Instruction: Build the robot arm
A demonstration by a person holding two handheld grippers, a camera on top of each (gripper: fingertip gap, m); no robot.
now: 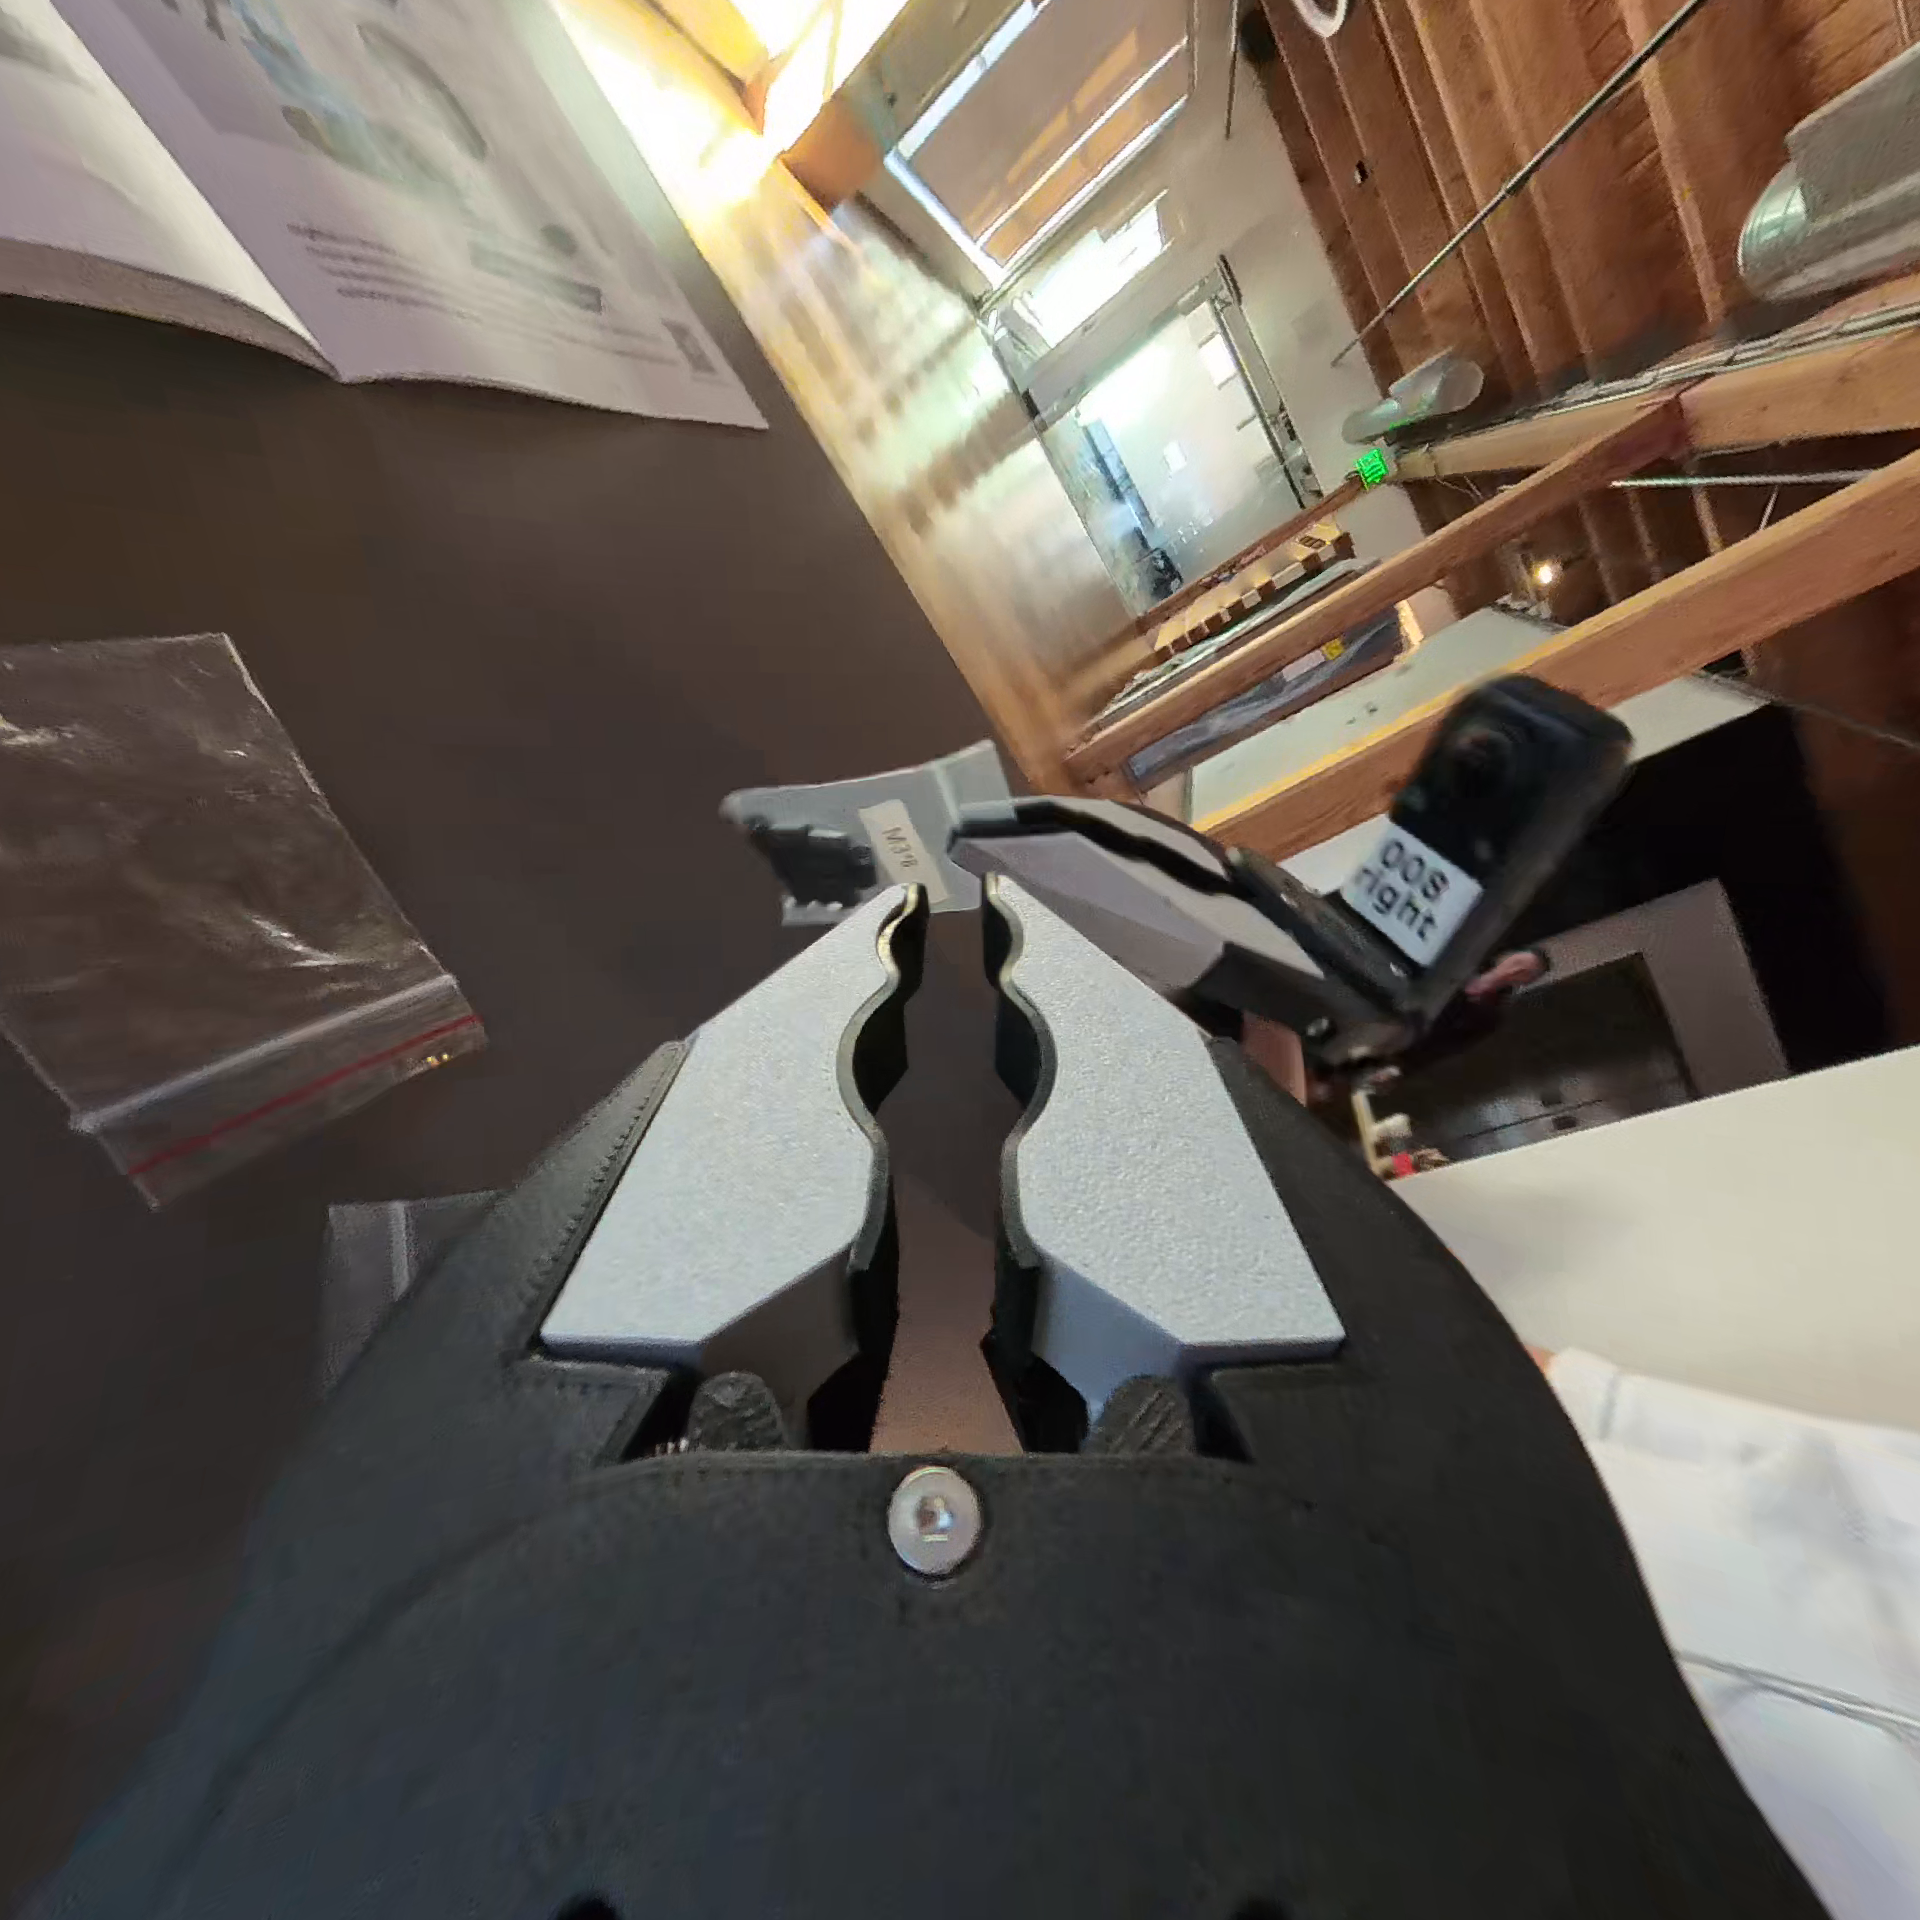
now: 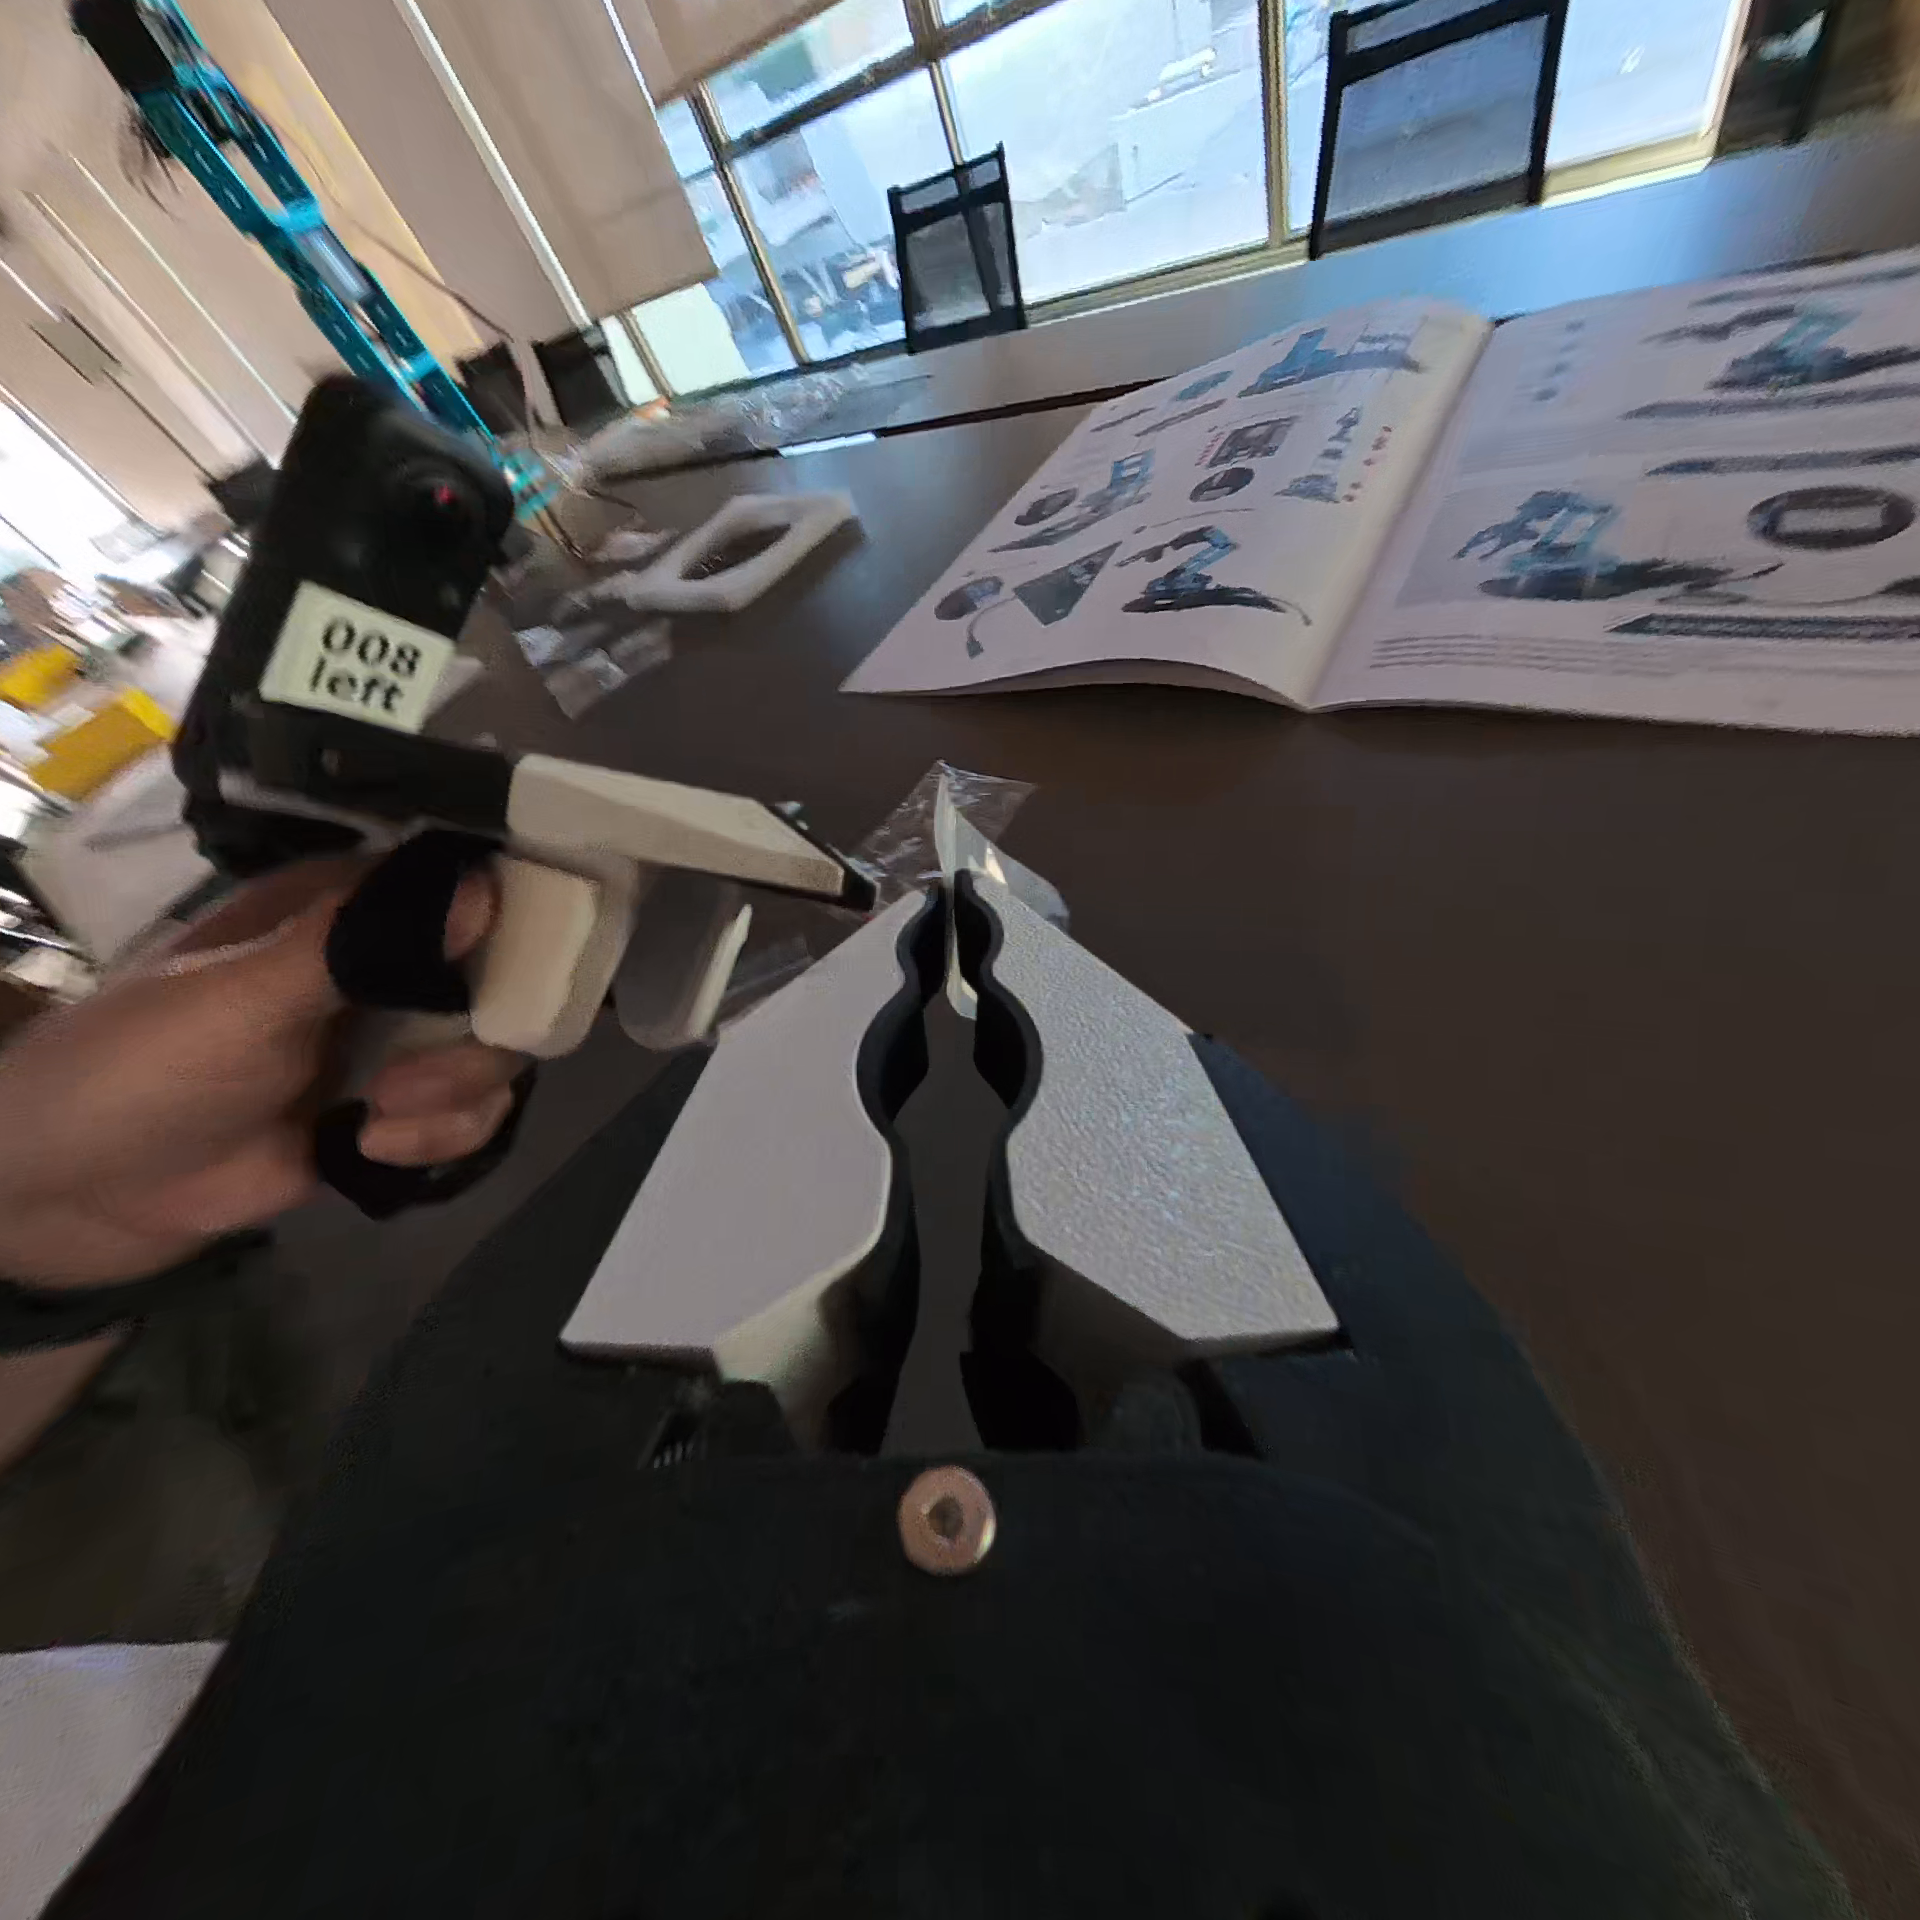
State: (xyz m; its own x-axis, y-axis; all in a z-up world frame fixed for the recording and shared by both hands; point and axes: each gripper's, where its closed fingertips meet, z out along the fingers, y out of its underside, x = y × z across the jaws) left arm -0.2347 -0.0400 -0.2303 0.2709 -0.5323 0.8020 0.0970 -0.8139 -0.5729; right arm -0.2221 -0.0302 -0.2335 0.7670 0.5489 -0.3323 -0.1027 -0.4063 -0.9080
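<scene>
The right gripper [image 2: 948,891] has its fingers almost together at the tips, pinching the edge of a small clear bag [image 2: 971,831] with a white label, held up off the dark bench [image 2: 1455,1039] — a thin-edge grip that suits limp film. In the left wrist view the same bag seems to show just past the tips as a small labelled piece [image 1: 904,847], though blur makes its contents unreadable.

The left gripper [image 1: 954,902] stands narrowly parted with nothing between its fingers; its tips sit just beside the right gripper's and the bag, probably so both can work on the bag. A hand [image 2: 156,1049] grips its handle.

A second clear zip bag [image 1: 208,914] with a red line along its seal lies flat toward the bench's left edge; what it holds is hard to make out. An open booklet [image 2: 1455,520] lies flat farther back — cut off by the frame in both views. White foam pieces [image 2: 743,551] and crumpled film lie near the far edge, blurred.
</scene>
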